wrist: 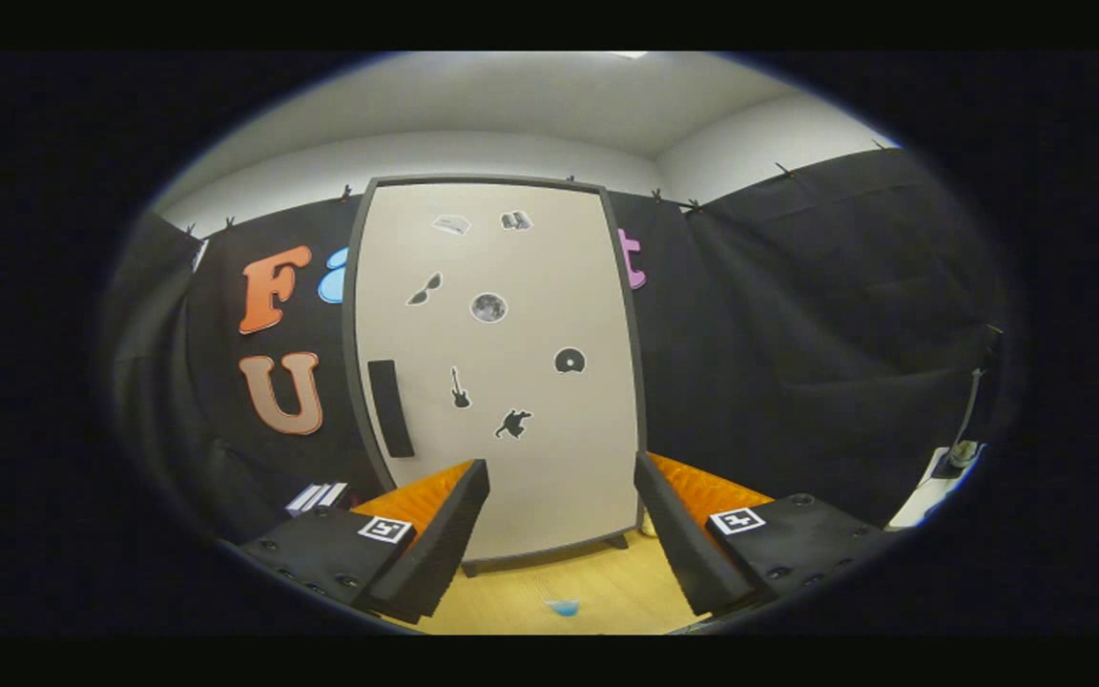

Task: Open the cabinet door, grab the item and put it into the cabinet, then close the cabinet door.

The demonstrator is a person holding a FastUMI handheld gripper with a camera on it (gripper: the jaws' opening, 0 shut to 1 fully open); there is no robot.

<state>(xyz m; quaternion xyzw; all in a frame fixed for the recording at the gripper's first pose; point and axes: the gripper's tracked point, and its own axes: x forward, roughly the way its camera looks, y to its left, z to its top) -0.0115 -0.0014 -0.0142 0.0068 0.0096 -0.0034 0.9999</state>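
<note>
A: Cabinet (497,372) dead ahead, standing upright on the wooden surface (597,587), beyond the fingers.

B: Is its door open?

A: No. The pale door (511,429) sits flush inside a dark frame. A black vertical handle (390,408) runs along the door's left edge, about halfway up. Small stickers dot the door: a moon disc (488,307), a guitar (459,387), a record (570,360) and a few more.

B: And the tool?

A: The tool (561,530) is spread wide, with nothing between its fingers. The left finger (435,544) and right finger (678,544) each show a black ribbed pad on the inner face and orange behind it. Neither touches the cabinet; the lower part of the door shows in the gap between them.

B: Where is the item to be put away?

A: A small blue thing (563,606) lies on the surface between the fingers, near their bases and short of the cabinet's foot. It is too small and blurred to say what it is, so I cannot tell whether that is the item.

B: Anything else around?

A: A striped white object (316,496) rests low down, left of the cabinet, just beyond the left finger. Far off to the right there is a white strip (922,496) with a cable rising from it. A small pale thing (648,525) peeks out at the cabinet's lower right corner, partly hidden by the right finger.
</note>
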